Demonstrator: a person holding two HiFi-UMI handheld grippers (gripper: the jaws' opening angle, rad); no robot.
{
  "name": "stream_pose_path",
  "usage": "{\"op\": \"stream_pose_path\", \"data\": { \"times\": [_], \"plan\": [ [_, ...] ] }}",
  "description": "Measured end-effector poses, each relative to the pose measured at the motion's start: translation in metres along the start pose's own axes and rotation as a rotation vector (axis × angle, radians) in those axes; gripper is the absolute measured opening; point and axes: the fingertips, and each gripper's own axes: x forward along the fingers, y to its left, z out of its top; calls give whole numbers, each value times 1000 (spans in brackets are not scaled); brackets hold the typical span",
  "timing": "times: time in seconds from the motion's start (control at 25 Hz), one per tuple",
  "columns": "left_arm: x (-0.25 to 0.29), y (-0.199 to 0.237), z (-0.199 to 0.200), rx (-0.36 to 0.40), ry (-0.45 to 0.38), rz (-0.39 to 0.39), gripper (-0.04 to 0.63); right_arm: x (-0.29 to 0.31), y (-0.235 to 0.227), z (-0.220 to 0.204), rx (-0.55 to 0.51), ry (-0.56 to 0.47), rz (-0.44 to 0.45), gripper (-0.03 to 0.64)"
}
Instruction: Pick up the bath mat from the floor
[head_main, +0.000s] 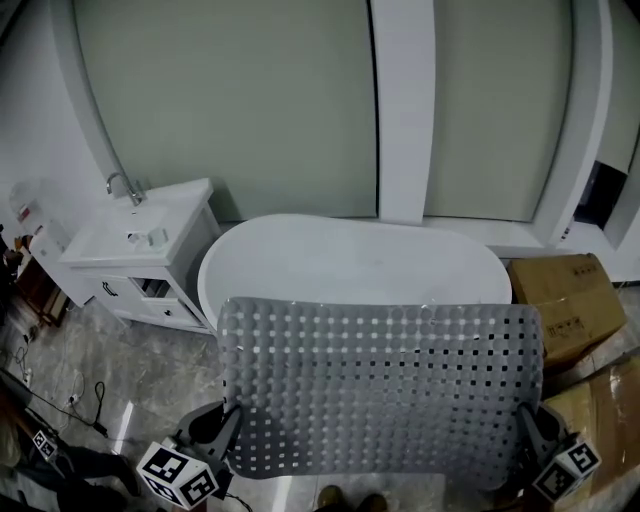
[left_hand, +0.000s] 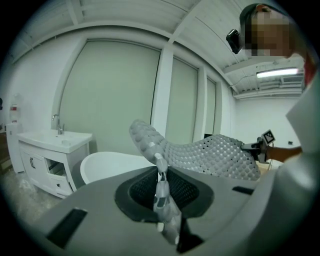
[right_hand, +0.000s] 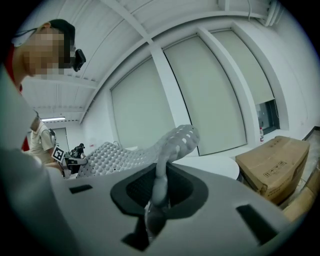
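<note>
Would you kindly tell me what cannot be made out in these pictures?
- The floor under the mat: head view, the mat covers it.
- Near rim of the tub: head view, behind the mat.
- Print on the box: head view, too small.

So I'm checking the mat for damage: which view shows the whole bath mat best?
The head view: the bath mat is spread between the left hand-held gripper and right hand-held gripper, nearly its whole perforated face showing. Each gripper view shows only a pinched corner and a foreshortened edge.
</note>
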Motion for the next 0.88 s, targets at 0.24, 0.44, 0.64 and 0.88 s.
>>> {"op": "stream_pose_path", "data": {
  "times": [0.24, 0.44, 0.64, 0.88],
  "plan": [
    [-24, -5, 33, -3, -72, -2, 52, -21, 18, 28, 5, -18, 6, 48],
    [-38, -9, 49, -2, -92, -18, 52, -33, 20, 46, -126, -37, 18, 48],
    [-49, -12, 47, 8, -104, -8, 52, -42, 25, 44, -144, -50, 29, 48],
    [-59, -8, 49, -1, -99, -5, 52, -43, 44, 48, -43, -45, 27, 48]
  ]
}}
